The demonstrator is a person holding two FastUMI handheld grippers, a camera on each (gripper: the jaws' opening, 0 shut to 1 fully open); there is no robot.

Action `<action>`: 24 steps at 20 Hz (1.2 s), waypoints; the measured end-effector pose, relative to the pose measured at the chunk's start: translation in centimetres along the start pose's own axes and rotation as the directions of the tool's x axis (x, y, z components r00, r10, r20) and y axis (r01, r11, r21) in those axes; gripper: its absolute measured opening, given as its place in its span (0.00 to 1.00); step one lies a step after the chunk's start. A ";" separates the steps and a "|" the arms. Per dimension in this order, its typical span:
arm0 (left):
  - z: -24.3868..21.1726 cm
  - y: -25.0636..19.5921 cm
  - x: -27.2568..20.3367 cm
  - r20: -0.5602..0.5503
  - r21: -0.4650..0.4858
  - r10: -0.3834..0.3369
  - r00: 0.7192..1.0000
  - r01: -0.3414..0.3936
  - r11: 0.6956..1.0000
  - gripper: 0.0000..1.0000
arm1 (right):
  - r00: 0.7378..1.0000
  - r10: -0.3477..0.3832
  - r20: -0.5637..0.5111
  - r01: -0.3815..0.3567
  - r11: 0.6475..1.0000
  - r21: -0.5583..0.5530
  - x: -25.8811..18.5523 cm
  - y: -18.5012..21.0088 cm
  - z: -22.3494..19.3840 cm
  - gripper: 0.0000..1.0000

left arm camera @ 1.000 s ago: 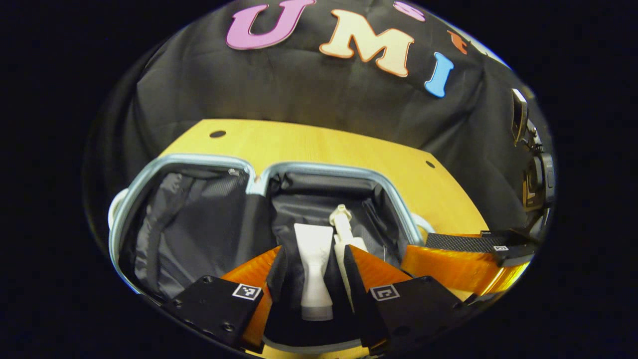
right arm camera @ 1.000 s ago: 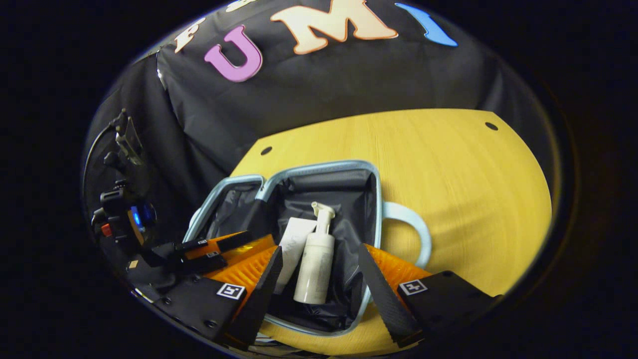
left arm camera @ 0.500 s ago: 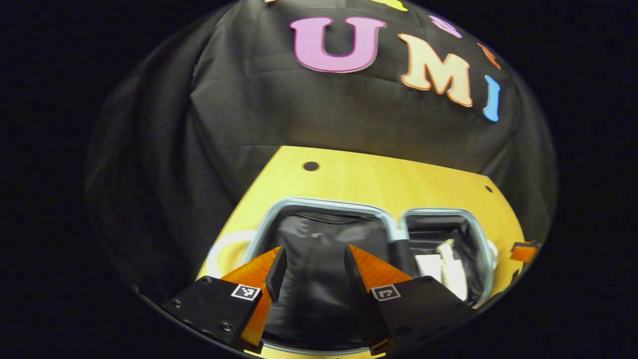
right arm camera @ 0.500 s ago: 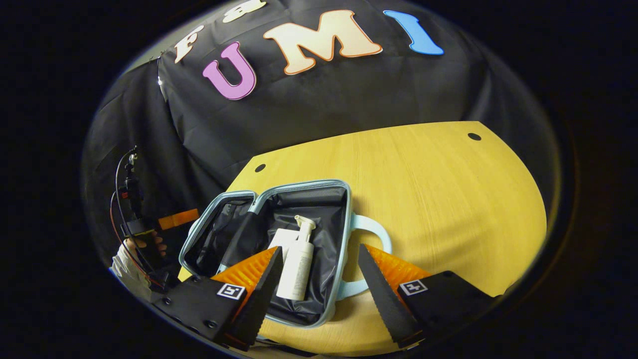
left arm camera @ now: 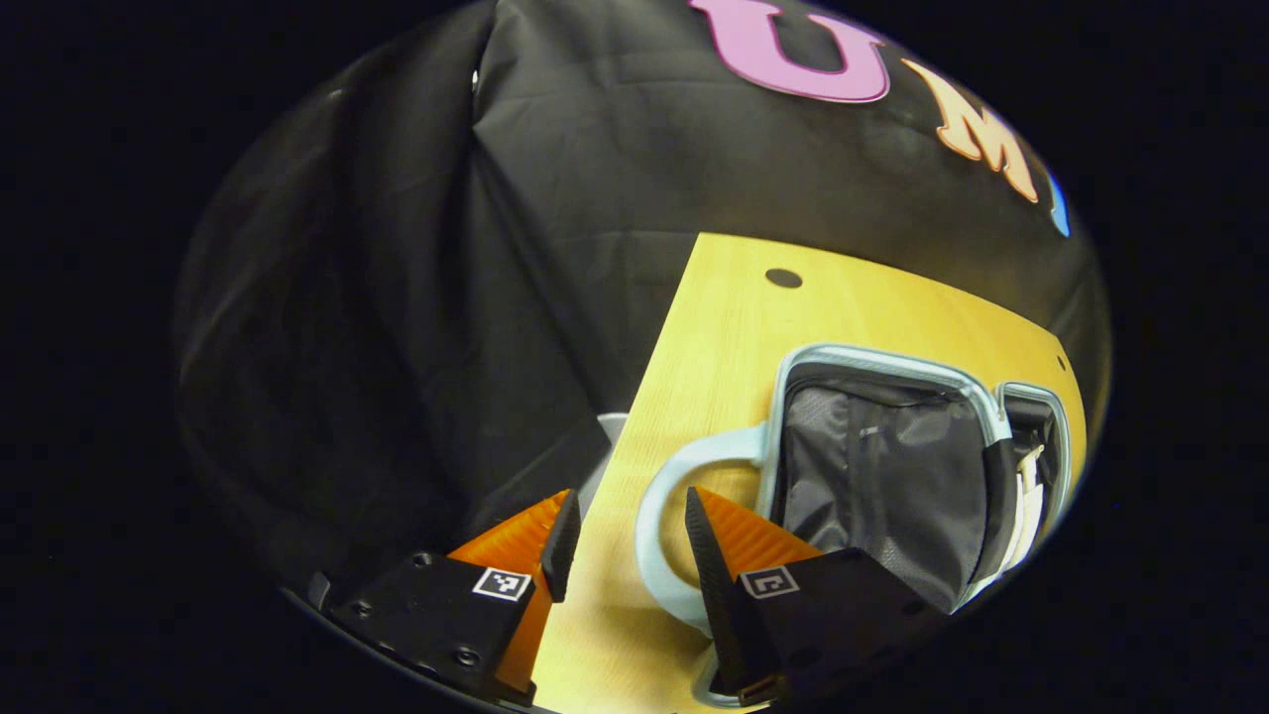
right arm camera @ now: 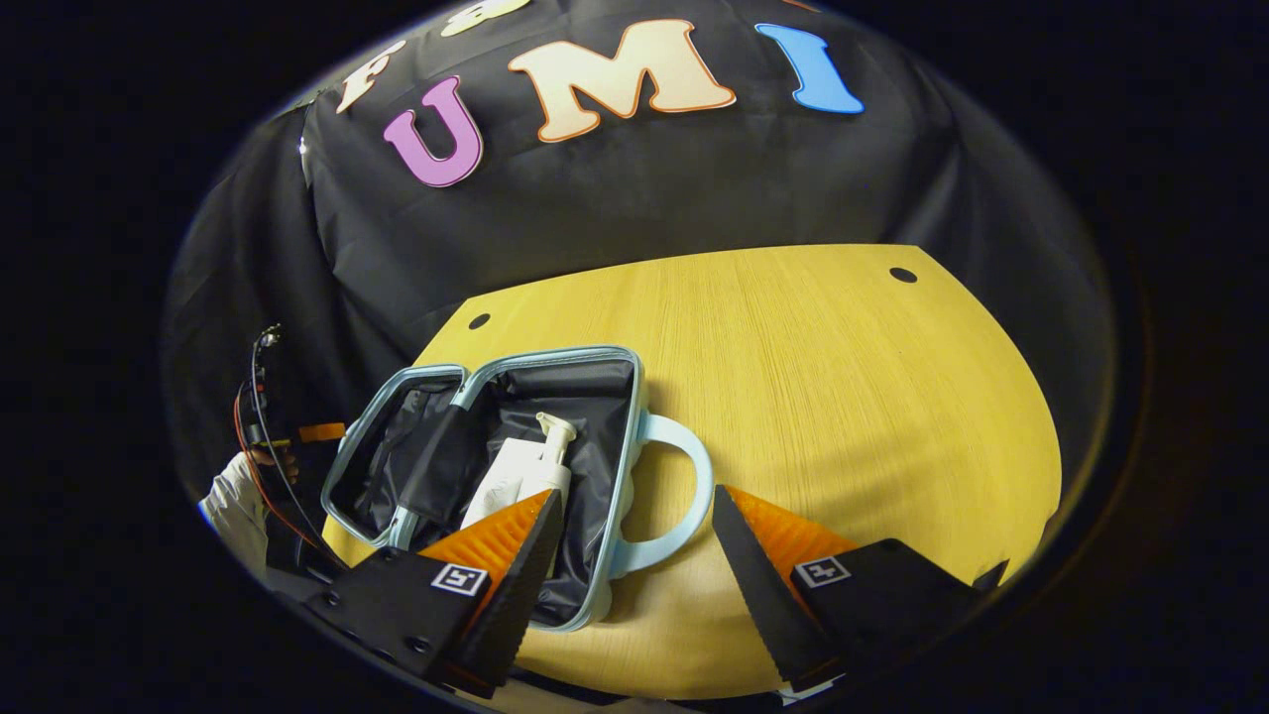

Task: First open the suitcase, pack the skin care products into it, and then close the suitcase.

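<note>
1. Now my left gripper [left arm camera: 623,540] hangs open, the pale handle [left arm camera: 662,516] between its fingers.
2. My right gripper [right arm camera: 634,540] gapes empty too.
3. Beyond, the suitcase [right arm camera: 615,446] lies open on the table [right arm camera: 843,397], pump bottle [right arm camera: 540,466] inside; its stiff lid likely swings easiest by that rigid handle.

left gripper [left arm camera: 623,540]: jaws parted, nothing held
right gripper [right arm camera: 634,545]: jaws wide apart, nothing held
hand [right arm camera: 266,458]: holding left gripper
</note>
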State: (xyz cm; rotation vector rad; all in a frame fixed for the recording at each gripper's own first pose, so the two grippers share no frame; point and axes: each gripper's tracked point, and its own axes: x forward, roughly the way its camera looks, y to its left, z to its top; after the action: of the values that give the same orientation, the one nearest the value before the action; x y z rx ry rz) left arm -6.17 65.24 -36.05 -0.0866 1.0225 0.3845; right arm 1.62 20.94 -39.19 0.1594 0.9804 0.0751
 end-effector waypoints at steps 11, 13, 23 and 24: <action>-0.1 -2.1 0.0 0.018 -0.112 -0.034 0.999 0.036 0.993 0.00 | 0.999 -0.036 0.017 0.036 0.999 -0.041 -2.0 -2.6 -0.2 0.96; 2.1 -2.2 -2.7 0.106 -0.071 0.011 0.994 -0.003 0.997 0.00 | 0.999 -0.024 0.048 0.026 0.999 -0.041 -2.2 -3.0 0.4 0.92; 11.6 -13.8 -19.5 0.398 0.084 -0.010 0.917 -0.026 0.996 0.00 | 0.990 0.094 0.104 -0.090 0.995 -0.047 -4.3 -7.8 0.8 0.96; 11.7 -15.4 -20.5 0.412 0.098 -0.018 0.911 -0.025 0.995 0.00 | 0.989 0.097 0.113 -0.094 0.995 -0.039 -4.7 -8.7 1.0 0.92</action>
State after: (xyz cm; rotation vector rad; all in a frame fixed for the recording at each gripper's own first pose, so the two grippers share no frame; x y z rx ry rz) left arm -0.68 48.25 -14.24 0.0864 0.6209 0.3353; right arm -0.24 11.63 -36.29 0.1777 0.8561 0.1686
